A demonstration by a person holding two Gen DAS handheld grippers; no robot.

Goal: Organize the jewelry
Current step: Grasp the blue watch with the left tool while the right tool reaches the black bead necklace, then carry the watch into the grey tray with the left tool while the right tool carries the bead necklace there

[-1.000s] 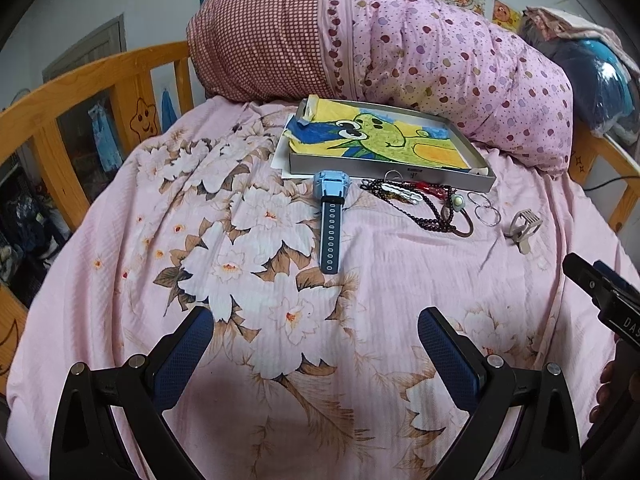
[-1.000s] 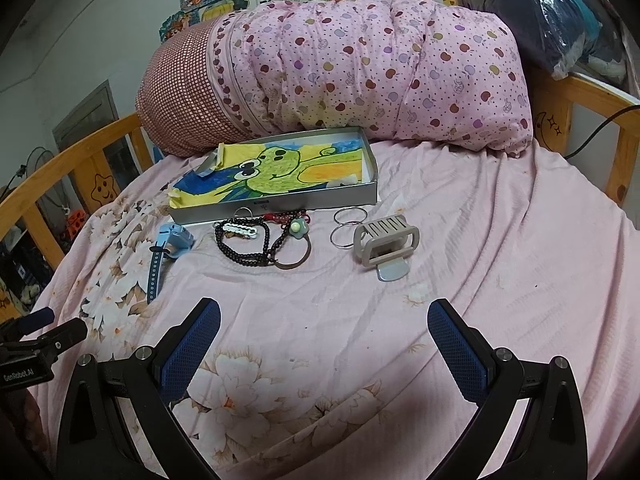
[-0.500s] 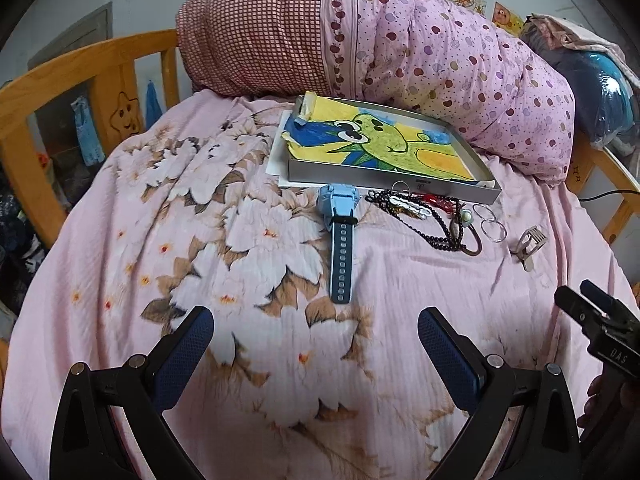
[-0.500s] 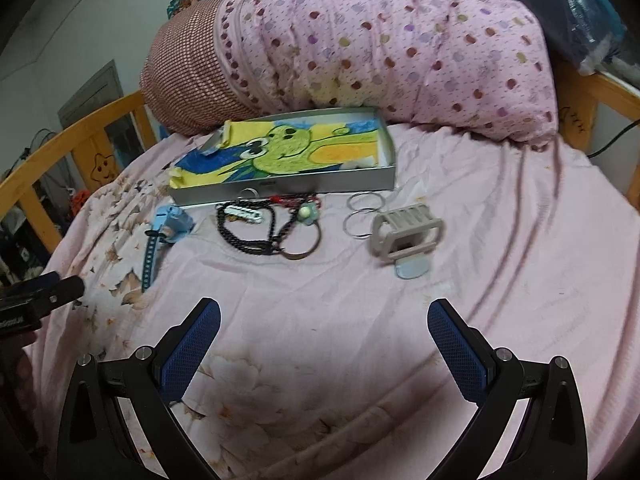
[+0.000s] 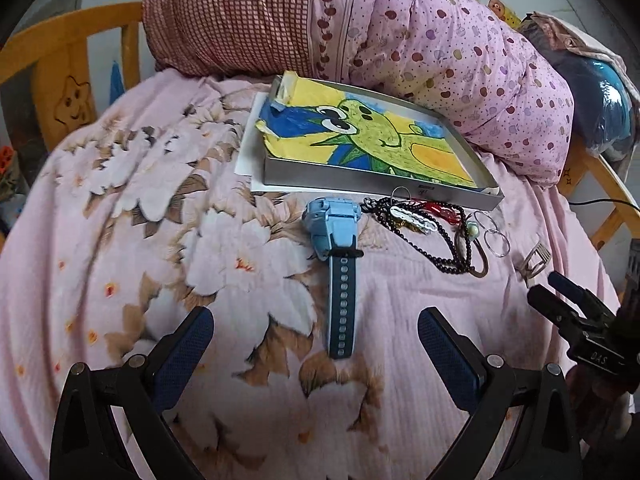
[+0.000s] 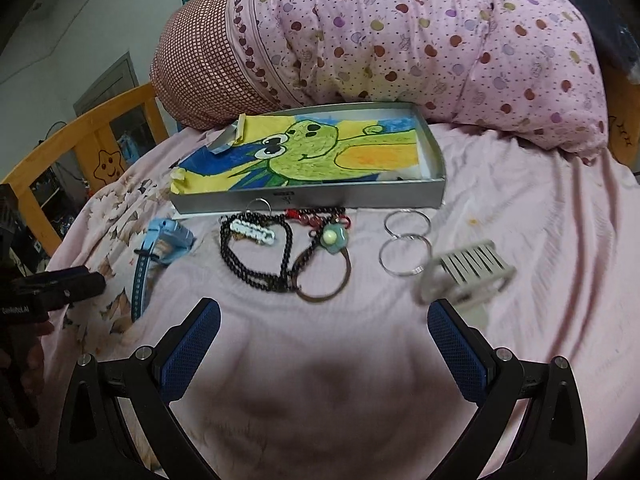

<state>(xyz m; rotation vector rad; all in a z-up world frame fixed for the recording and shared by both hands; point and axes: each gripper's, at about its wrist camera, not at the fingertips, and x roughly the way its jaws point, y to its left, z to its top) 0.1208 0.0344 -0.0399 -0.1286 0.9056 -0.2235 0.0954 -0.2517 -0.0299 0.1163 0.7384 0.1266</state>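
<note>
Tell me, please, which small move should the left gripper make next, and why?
Probably ease the left gripper forward and down over the watch: it is open and empty, the strap lies straight between its fingers, and the tray waits just behind.

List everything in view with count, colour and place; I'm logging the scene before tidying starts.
tray: one, grey metal, on the bed before the quilt, holds a drawing
drawing: one, yellow, green and blue, inside the tray
watch: one, light blue with a darker strap, in front of the tray
beads: one tangle, dark, with red and white pieces, right of the watch
rings: two, silver, right of the beads
clip: one, grey, right of the rings
quilt: one, pink spotted, rolled behind the tray
left claw: open, empty, over the strap
right claw: open, empty, near the beads
</note>
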